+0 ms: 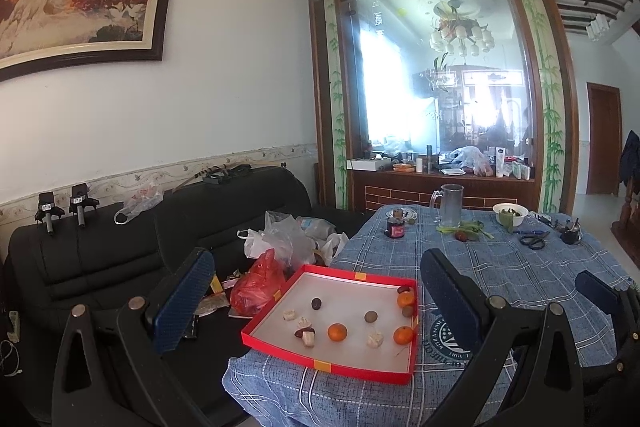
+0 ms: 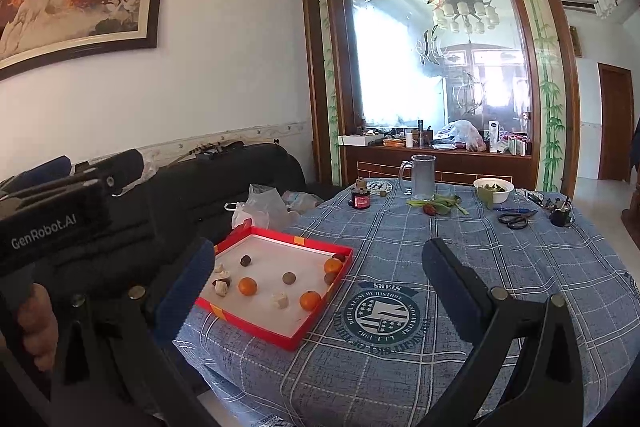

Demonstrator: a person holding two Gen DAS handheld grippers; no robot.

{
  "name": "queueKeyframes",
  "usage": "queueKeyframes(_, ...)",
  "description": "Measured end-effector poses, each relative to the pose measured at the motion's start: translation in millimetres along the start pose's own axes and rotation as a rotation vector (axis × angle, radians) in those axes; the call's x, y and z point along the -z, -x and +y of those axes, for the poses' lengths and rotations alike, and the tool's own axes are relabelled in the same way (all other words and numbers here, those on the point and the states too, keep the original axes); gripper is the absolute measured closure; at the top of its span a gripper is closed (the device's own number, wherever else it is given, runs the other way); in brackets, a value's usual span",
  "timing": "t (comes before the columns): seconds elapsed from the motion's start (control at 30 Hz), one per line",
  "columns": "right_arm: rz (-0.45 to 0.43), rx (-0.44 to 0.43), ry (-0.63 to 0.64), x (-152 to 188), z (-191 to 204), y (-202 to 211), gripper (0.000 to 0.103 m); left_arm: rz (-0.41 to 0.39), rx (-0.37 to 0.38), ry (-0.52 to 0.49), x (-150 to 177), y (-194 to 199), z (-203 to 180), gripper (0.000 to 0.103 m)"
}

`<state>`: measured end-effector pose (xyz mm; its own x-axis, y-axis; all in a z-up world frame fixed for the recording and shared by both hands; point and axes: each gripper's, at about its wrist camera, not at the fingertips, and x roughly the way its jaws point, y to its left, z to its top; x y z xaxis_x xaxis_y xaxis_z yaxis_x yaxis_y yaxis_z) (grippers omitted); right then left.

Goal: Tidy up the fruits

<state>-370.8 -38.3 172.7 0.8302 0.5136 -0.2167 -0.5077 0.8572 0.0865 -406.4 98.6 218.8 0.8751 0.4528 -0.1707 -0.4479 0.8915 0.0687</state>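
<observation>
A shallow red tray (image 1: 276, 343) (image 2: 256, 327) with a white floor sits at the near left corner of the blue checked table. Inside lie three oranges (image 1: 337, 332) (image 2: 247, 286), several small brown round fruits (image 1: 370, 316) (image 2: 289, 278) and several pale peeled pieces (image 1: 375, 339) (image 2: 281, 300), all scattered apart. My left gripper (image 1: 316, 301) hangs open above the tray, holding nothing. My right gripper (image 2: 316, 287) is open and empty too, held over the table to the right of the tray. The left gripper's body (image 2: 52, 215) and a hand (image 2: 38, 327) show at the left edge of the right wrist view.
A black sofa (image 1: 100, 259) with plastic bags (image 1: 280, 239) stands left of the table. Farther back on the table are a glass mug (image 1: 451, 205), a dark jar (image 1: 396, 227), greens with a red fruit (image 1: 464, 233), a white bowl (image 1: 510, 213) and scissors (image 1: 532, 239).
</observation>
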Motion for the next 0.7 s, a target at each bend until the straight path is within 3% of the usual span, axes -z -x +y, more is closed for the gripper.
queueKeyframes(0.7,0.027,-0.01,0.042,10,21,-12,0.0,0.021,-0.006,0.023,5,-6,10,0.0)
